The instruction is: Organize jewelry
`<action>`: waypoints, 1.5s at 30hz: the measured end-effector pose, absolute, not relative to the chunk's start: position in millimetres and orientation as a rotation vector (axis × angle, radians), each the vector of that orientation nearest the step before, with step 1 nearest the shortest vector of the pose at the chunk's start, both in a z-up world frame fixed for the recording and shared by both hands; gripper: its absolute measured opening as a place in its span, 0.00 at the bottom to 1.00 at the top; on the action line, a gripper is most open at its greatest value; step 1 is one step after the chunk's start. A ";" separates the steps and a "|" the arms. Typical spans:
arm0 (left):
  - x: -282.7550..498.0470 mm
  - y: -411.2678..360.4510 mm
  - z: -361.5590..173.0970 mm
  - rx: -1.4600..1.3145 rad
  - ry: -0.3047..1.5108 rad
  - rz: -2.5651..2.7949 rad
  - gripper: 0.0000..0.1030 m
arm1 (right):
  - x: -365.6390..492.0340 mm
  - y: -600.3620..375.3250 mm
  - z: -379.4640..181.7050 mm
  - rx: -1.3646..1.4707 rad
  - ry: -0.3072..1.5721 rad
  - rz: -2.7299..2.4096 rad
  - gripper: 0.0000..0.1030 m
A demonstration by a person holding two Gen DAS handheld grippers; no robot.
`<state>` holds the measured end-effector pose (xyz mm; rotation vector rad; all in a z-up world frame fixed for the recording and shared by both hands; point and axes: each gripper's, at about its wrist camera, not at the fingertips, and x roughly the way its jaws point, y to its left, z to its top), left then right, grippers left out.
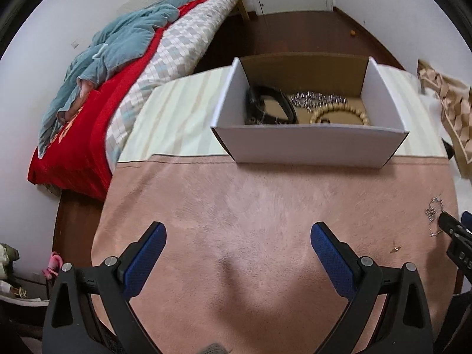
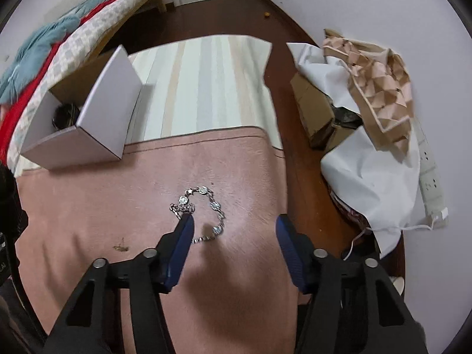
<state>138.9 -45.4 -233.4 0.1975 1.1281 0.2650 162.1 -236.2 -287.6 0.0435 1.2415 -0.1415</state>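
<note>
A silver bracelet (image 2: 203, 209) lies on the pink cloth (image 2: 147, 206), just ahead of my right gripper (image 2: 234, 221), which is open with its left finger (image 2: 183, 236) at the chain's near end. The bracelet also shows at the far right of the left wrist view (image 1: 433, 209). A white cardboard box (image 1: 309, 144) stands at the far edge of the pink cloth and holds a black bracelet (image 1: 270, 104), a silver chain (image 1: 318, 98) and a gold beaded bracelet (image 1: 339, 113). My left gripper (image 1: 237, 231) is open and empty over the pink cloth.
A striped cloth (image 2: 206, 82) lies under and beyond the box (image 2: 85, 129). A bed with red and blue bedding (image 1: 97, 88) is at the left. White paper, a patterned bag (image 2: 380, 88) and brown boxes (image 2: 312, 112) sit on the floor at the right.
</note>
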 end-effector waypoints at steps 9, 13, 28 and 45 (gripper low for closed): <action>136.9 -72.2 -245.0 0.184 1.183 0.125 0.97 | 164.1 -221.1 -293.8 0.041 1.233 -0.088 0.02; 135.3 -98.1 -256.8 0.164 1.235 0.013 0.97 | 153.3 -238.8 -286.0 0.152 1.220 -0.093 0.02; 136.5 -148.9 -276.3 0.170 1.270 -0.148 0.17 | 139.3 -258.0 -278.6 0.212 1.220 -0.107 0.02; 127.6 -110.4 -233.7 0.112 1.200 -0.199 0.01 | 135.1 -262.2 -240.3 0.249 1.163 -0.080 0.02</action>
